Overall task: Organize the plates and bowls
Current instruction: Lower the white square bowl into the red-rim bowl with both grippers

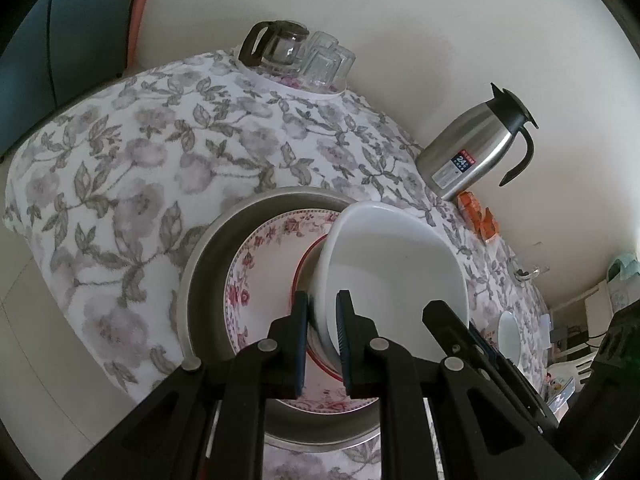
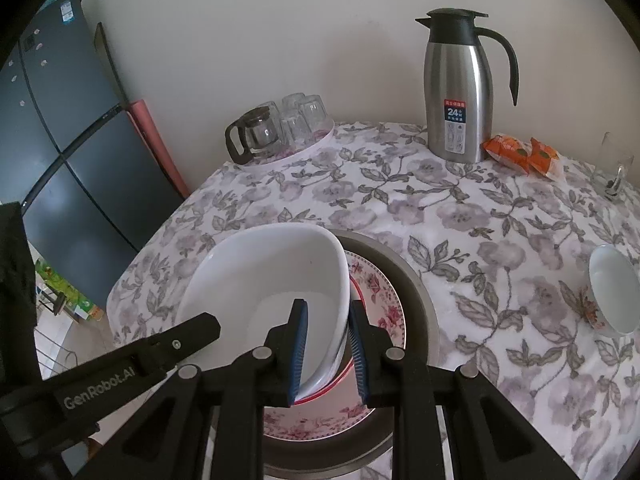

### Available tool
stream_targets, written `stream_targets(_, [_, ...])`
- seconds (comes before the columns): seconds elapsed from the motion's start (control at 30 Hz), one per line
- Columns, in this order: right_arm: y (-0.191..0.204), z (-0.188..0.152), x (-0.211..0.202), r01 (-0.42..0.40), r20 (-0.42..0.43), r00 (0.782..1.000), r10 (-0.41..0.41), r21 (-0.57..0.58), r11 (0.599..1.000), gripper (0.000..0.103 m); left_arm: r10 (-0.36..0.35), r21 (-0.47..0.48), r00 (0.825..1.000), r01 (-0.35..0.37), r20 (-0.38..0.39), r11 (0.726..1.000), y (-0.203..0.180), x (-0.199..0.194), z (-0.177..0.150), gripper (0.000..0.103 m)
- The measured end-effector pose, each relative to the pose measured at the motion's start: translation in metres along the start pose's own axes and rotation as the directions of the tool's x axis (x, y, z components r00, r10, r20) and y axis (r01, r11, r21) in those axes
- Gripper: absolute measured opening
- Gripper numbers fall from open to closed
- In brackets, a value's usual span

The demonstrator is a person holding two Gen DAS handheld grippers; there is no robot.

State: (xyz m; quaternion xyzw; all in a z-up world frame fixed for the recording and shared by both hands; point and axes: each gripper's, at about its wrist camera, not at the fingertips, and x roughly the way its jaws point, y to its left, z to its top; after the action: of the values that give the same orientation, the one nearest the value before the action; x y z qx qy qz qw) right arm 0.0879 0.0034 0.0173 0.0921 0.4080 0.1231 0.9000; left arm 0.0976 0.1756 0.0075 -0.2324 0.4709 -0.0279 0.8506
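Both grippers pinch the white bowl's rim: the left gripper [image 1: 323, 309] on one side, the right gripper [image 2: 329, 319] opposite. The bowl [image 2: 276, 280] tilts, its mouth facing the cameras, over a floral plate [image 1: 256, 264] inside a metal basin [image 1: 200, 264]. A floral tablecloth [image 2: 460, 216] lies underneath, with a thermos [image 2: 460, 88] by the wall.

Home dining corner: fridge [image 2: 76, 152], floral tablecloth [image 2: 460, 216].

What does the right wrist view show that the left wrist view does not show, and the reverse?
Only the right wrist view shows the dark fridge. Only the left wrist view shows the cluttered room corner beyond the table. Both show the left gripper and right gripper clamped on opposite rims of the white bowl over the floral plate in the metal basin, plus the steel jug.
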Motion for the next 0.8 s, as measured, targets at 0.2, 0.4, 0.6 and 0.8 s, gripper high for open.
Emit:
stream_targets(0.2, [-0.001,-0.002,0.008,-0.002,-0.016,1.0,0.002,0.006,1.0,0.023,-0.01,-0.039,1.0,0.009,-0.016,0.999,0.006,0.006,0.0,0.014])
stream_targets(0.4, [-0.002,-0.003,0.011,-0.007,-0.019,1.0,0.007,0.01,1.0,0.023,-0.012,-0.043,1.0,0.011,-0.014,0.999,0.006,0.006,0.001,0.014])
stream_targets(0.6, [-0.007,-0.003,0.012,-0.027,-0.023,0.999,0.028,0.03,0.999,0.023,-0.034,-0.076,0.999,0.032,-0.018,0.997,0.01,0.005,0.002,0.014])
stream_targets(0.8, [-0.007,-0.002,0.01,-0.017,-0.013,1.0,0.018,0.028,0.999,0.023,-0.029,-0.065,0.999,0.03,0.014,0.997,0.008,-0.003,0.003,0.016])
